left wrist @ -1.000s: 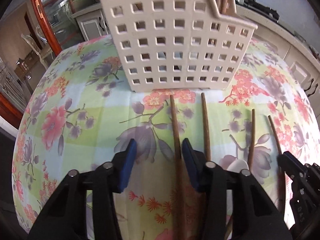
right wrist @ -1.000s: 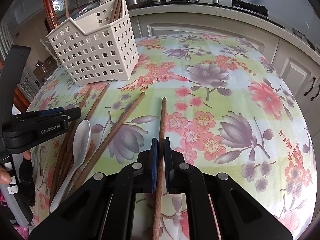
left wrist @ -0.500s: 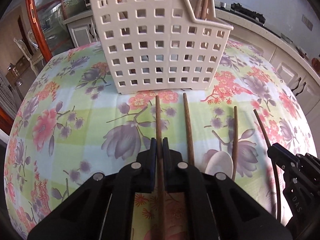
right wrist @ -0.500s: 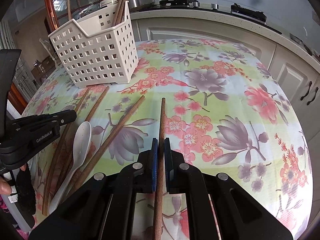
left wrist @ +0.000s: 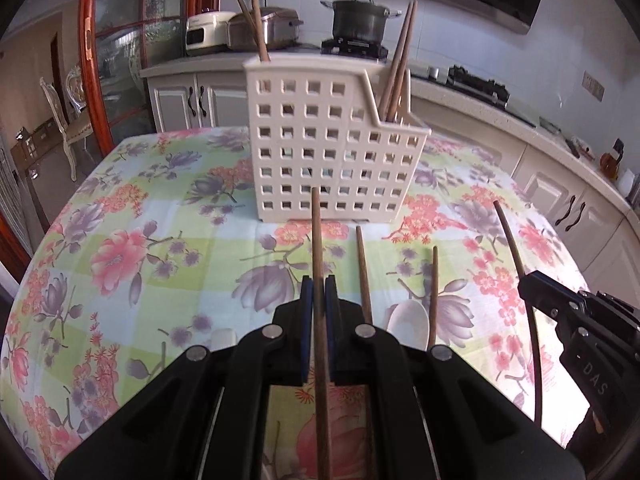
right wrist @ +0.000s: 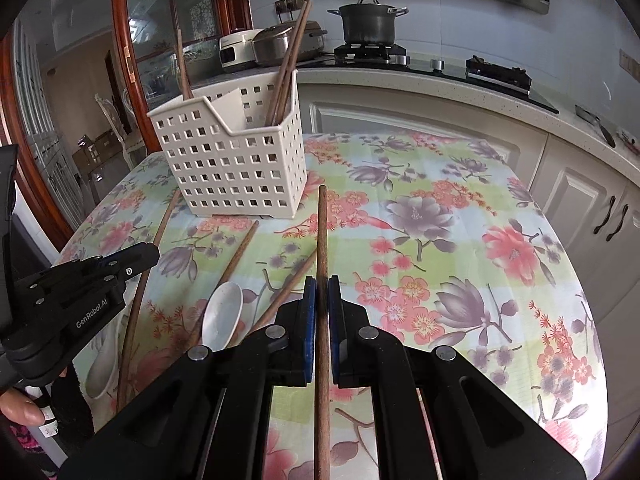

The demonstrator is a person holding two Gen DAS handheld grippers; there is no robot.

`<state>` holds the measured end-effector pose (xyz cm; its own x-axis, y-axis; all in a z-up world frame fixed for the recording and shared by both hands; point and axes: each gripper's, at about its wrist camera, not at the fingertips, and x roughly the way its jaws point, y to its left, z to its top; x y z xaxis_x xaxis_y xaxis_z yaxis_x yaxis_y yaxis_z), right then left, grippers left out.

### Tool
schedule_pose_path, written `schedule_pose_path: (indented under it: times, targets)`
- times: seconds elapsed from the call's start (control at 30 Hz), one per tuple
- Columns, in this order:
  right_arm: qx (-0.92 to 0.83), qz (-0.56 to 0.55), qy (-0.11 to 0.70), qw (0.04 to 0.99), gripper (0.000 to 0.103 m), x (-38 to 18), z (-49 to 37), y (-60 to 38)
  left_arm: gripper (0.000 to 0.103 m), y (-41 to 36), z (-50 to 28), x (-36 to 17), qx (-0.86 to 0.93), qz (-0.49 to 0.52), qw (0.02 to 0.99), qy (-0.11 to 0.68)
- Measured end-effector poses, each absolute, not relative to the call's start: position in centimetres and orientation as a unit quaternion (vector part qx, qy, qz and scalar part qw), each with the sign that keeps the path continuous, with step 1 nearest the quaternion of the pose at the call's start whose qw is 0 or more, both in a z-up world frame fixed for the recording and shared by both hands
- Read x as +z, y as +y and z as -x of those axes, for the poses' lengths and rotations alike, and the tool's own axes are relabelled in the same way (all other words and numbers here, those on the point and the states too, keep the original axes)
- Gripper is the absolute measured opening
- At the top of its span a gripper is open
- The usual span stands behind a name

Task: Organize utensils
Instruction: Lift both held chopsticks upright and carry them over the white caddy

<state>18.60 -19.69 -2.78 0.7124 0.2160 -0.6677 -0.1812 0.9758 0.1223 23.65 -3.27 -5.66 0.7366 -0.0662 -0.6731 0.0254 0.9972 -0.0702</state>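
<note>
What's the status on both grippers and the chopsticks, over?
Left gripper shut on chopstick. Right gripper shut on another chopstick. Basket ahead, path clear. Spoon on cloth.

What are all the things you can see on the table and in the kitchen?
basket: one, white, far side of the table
chopsticks in basket: about four, brown, standing up
loose chopsticks: at least two, brown, lying before the basket
spoon: at least one, white, among the loose chopsticks
tablecloth: one, flowery, over the table
pot: one, dark grey, on the stove behind
cookers: two, white and silver, on the counter
held chopstick: two in all, brown, one in each gripper
left gripper: one, black with blue pads, shut on a chopstick
right gripper: one, same colours, shut on a chopstick
</note>
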Motion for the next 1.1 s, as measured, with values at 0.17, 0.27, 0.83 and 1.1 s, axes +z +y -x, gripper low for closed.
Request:
schedule_pose_path:
  times: [0.17,0.27,0.83,1.1]
  targets:
    - [0.114,-0.025,0.342,0.932,0.006,-1.2,-17.7,-19.2,0.006,-2.7,-21.1,-4.0,-0.033,0.033,0.948,0.315]
    - [0.120,-0.024,0.326,0.938,0.006,-0.2,-17.0,-18.9,0.006,-2.5,-19.9,-3.1,-0.036,0.037,0.955,0.293]
    - [0.145,-0.014,0.256,0.956,0.006,4.8,-13.4,-17.9,0.006,-1.9,-14.5,1.6,-0.041,0.027,0.976,0.210]
    - [0.148,-0.015,0.235,0.961,0.006,6.0,-12.6,-17.9,0.006,-1.7,-14.0,3.0,-0.039,0.027,0.980,0.192]
